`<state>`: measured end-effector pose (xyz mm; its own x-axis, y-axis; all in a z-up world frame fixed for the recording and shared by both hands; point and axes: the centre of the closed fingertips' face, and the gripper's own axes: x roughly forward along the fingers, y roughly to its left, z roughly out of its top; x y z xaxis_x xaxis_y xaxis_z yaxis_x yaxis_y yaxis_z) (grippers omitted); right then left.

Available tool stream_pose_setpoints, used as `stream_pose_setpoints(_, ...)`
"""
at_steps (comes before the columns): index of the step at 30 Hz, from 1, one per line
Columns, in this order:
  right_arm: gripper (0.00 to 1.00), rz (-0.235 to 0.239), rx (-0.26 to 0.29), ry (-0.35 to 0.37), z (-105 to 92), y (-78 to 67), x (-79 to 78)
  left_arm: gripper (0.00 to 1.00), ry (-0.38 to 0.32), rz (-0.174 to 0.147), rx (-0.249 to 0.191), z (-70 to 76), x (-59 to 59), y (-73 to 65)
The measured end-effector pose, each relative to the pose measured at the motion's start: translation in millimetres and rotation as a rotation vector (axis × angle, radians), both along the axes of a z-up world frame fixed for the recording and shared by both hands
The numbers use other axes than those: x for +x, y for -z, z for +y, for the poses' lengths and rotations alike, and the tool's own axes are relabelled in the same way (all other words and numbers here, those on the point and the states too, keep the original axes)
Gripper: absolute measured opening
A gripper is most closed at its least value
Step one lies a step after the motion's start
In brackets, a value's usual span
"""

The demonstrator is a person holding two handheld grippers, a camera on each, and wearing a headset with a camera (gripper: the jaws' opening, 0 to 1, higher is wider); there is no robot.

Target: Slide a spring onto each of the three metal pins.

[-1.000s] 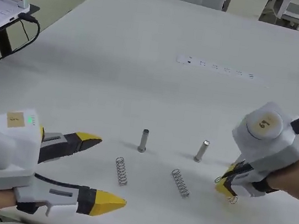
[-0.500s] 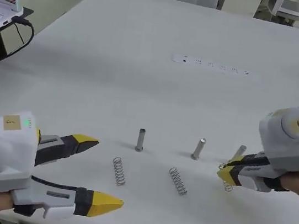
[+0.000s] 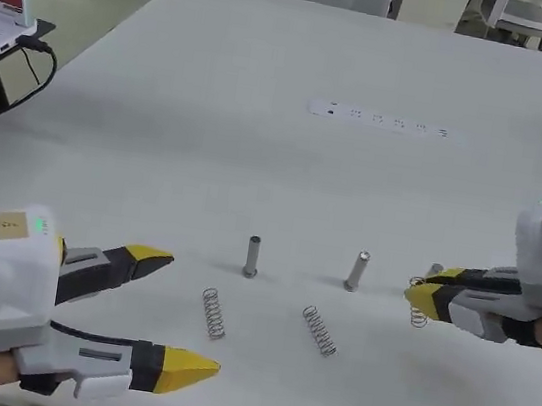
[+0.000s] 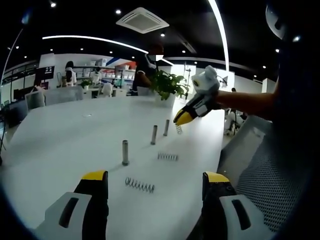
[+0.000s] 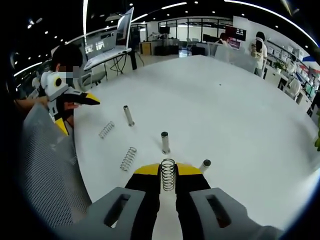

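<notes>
The right gripper (image 3: 418, 294) has its jaws closed on a small coiled steel spring (image 5: 168, 181), whose long axis is upright. The rightmost short metal pin (image 5: 204, 164) stands just beyond the tips, slightly right. The left gripper (image 3: 180, 311) hovers wide open and empty, well apart.

Three metal pins (image 3: 251, 258) stood on the counter (image 3: 259, 141). There were three springs (image 3: 213, 313) too: two lay on the counter, and one spring (image 5: 168, 175) was between the jaws of the right gripper (image 3: 414, 292).
</notes>
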<state>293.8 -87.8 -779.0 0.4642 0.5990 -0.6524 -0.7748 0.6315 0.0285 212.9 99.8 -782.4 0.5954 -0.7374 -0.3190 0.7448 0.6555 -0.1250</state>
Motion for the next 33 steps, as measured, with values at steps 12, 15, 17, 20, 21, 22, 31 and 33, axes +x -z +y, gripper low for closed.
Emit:
stream_pose_setpoints(12,0.08,-0.179,0.137,0.033,-13.9,-39.7,12.8,0.74,-0.015,-0.012,-0.009,0.8,-1.1,-9.9)
stream_pose_setpoints(15,0.08,-0.228,0.167,0.037,-16.0,-47.3,16.5,0.74,-0.020,-0.015,-0.012,1.7,-1.4,-12.1)
stream_pose_setpoints(17,0.08,-0.244,0.194,0.051,-18.2,-50.1,19.5,0.74,-0.022,-0.016,-0.010,2.3,-1.7,-12.8)
stream_pose_setpoints(20,0.08,-0.264,0.243,0.073,-20.5,-53.9,25.5,0.74,-0.028,-0.015,-0.011,3.5,-1.6,-13.8)
stream_pose_setpoints(21,0.08,-0.267,0.258,0.082,-21.4,-54.8,27.5,0.74,-0.029,-0.015,-0.012,3.7,-1.5,-14.1)
stream_pose_setpoints(22,0.08,-0.268,0.272,0.088,-22.3,-55.3,29.0,0.74,-0.030,-0.015,-0.012,3.9,-1.6,-14.3)
stream_pose_setpoints(31,0.07,-0.300,0.391,0.120,-29.9,-53.5,44.2,0.74,-0.037,-0.007,-0.005,6.7,-0.2,-12.9)
stream_pose_setpoints(33,0.07,-0.303,0.411,0.111,-29.8,-52.7,45.4,0.74,-0.038,-0.005,-0.005,7.2,0.0,-12.6)
